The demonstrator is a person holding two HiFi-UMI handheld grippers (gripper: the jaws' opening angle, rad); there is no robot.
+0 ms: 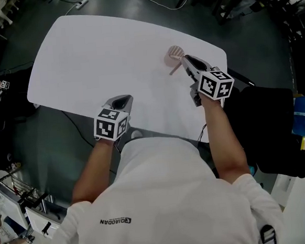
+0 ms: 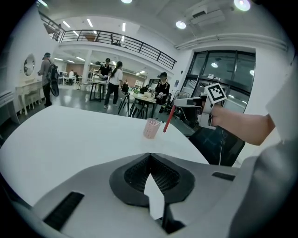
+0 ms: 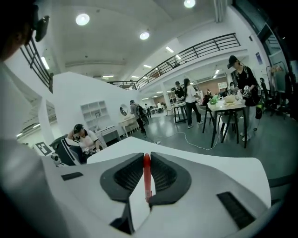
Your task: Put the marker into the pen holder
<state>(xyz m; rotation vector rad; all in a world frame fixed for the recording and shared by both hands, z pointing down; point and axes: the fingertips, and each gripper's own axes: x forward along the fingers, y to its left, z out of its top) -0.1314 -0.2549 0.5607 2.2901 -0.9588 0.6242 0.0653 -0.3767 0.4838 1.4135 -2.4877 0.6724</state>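
Note:
A pink mesh pen holder [image 1: 175,52] stands upright near the far right edge of the white table [image 1: 94,55]. My right gripper [image 1: 185,60] hovers just beside it, shut on a red marker [image 1: 175,68] that slants down from the jaws. The right gripper view shows the marker [image 3: 147,176] pinched lengthwise between the pads of that gripper [image 3: 147,157]. From the left gripper view, the marker [image 2: 168,119] hangs close to the right of the holder [image 2: 151,128], above the table. My left gripper [image 1: 122,101] is over the table's near edge, and its jaws [image 2: 150,157] are shut with nothing between them.
A black chair [image 1: 271,125] stands to the right of the table, and cables [image 1: 159,2] run over the dark floor beyond it. Several people and tables [image 2: 139,100] are in the room far behind.

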